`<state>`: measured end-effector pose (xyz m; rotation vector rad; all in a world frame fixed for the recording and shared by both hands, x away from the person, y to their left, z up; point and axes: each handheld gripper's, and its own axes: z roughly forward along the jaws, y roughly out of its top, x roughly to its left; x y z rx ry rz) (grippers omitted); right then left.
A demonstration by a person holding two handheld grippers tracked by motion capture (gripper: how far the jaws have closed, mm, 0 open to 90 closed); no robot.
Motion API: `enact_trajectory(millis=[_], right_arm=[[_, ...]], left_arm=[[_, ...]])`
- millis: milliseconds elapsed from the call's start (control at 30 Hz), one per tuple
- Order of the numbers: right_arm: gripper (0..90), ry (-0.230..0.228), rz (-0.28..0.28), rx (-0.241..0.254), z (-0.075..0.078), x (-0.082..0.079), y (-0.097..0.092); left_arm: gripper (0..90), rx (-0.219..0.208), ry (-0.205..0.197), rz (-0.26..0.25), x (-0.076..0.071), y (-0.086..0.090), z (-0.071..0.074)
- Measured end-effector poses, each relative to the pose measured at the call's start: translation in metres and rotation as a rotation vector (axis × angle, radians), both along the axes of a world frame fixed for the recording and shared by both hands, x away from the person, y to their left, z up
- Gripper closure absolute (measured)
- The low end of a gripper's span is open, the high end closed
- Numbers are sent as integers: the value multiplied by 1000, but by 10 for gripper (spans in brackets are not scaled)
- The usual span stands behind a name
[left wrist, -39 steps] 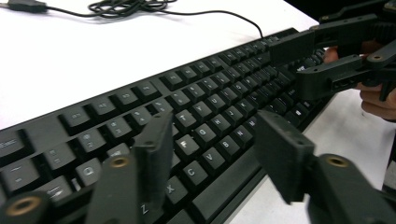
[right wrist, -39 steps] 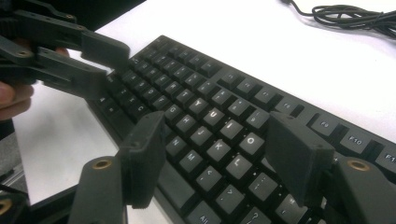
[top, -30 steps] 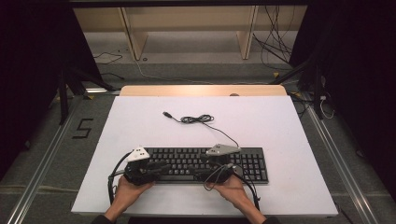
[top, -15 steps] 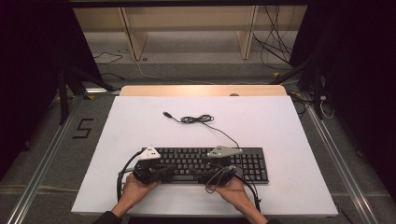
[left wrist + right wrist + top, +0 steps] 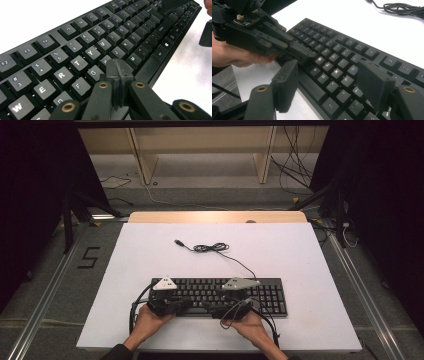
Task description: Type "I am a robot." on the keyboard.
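The black keyboard (image 5: 220, 294) lies flat near the front edge of the white bench (image 5: 150, 250), its cable (image 5: 215, 248) running back to a loose coil farther up the bench. Over to the left claw (image 5: 117, 72): jaws clenched tight together with nothing between them, tips down over the letter keys around G and H. The left hand (image 5: 147, 320) grips it from the front edge. The right claw (image 5: 329, 82) hovers released, jaws wide apart over the keys on the keyboard's right half, right hand (image 5: 250, 325) behind it.
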<state>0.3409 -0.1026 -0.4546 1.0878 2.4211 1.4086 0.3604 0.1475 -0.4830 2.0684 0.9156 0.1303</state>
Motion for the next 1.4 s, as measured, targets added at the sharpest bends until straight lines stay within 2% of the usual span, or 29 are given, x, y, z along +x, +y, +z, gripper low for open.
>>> enact_trajectory(millis=[33,367,467,700,967,1400], right_arm=[[348,-1,0,0,0,0,0],[348,-2,1,0,0,-1,0],[348,-4,0,0,1,0,-1],[348,-4,0,2,0,0,-1],[348,-3,2,2,0,-1,0],[346,-3,5,0,-1,0,1]], left_arm=[[891,16,5,0,0,-1,-1],[890,20,-8,0,-2,-2,0],[888,7,-22,9,-3,0,3],[843,-57,-45,40,-4,11,14],[746,-83,-43,71,-4,24,18],[512,-133,-28,136,-3,40,22]])
